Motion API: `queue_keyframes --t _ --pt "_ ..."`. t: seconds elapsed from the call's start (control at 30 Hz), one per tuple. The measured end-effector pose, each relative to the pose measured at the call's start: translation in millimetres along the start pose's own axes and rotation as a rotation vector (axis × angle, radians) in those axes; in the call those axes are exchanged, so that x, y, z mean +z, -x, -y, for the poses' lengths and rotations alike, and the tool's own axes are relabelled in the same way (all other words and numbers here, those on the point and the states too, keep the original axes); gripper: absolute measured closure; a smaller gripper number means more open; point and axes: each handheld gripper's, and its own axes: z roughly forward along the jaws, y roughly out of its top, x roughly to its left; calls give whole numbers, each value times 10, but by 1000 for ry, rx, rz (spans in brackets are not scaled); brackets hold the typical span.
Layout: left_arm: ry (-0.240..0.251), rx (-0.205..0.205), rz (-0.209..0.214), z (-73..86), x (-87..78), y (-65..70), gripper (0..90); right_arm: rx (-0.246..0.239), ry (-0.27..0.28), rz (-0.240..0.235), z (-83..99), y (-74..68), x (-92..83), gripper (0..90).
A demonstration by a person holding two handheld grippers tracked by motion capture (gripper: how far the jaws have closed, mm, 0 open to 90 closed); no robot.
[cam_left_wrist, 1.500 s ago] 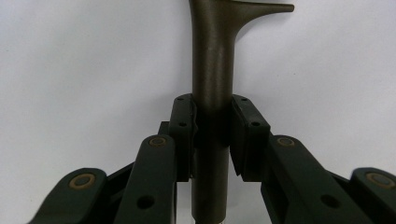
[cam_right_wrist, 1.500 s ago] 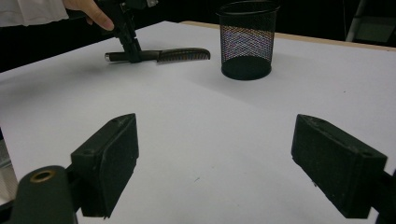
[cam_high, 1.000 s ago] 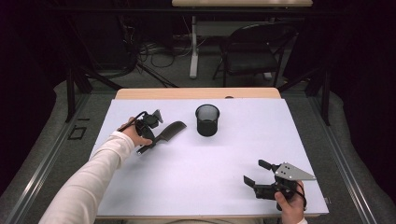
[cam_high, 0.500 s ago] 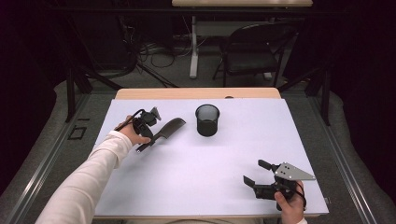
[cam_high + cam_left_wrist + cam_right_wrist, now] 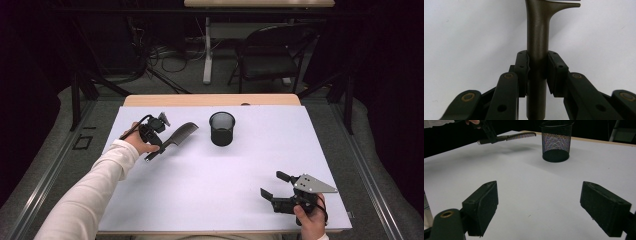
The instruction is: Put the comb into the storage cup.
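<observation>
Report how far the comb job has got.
Done: the left hand-held gripper is shut on the comb handle and holds it clear of the table. In hand: carrying it, left of the mesh cup. Left, probably: putting it in the cup. The right hand-held gripper waits open.

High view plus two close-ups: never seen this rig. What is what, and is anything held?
No robot here: a person holds a two-jaw gripper in each hand at a white table. The high view looks down from above. Each close-up comes from a camera riding on one gripper, looking along its black jaws. The left gripper is shut on the handle of a dark comb, raised off the table in the right gripper view. The right gripper is open, holding nothing. A black mesh cup stands upright past the comb.
</observation>
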Motion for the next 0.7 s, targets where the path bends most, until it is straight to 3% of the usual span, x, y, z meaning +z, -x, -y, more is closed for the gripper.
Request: queue_keyframes --t 0.7 --pt "75 -13 6 42 -156 -32 726 4 -3 3 4 6 4 147"
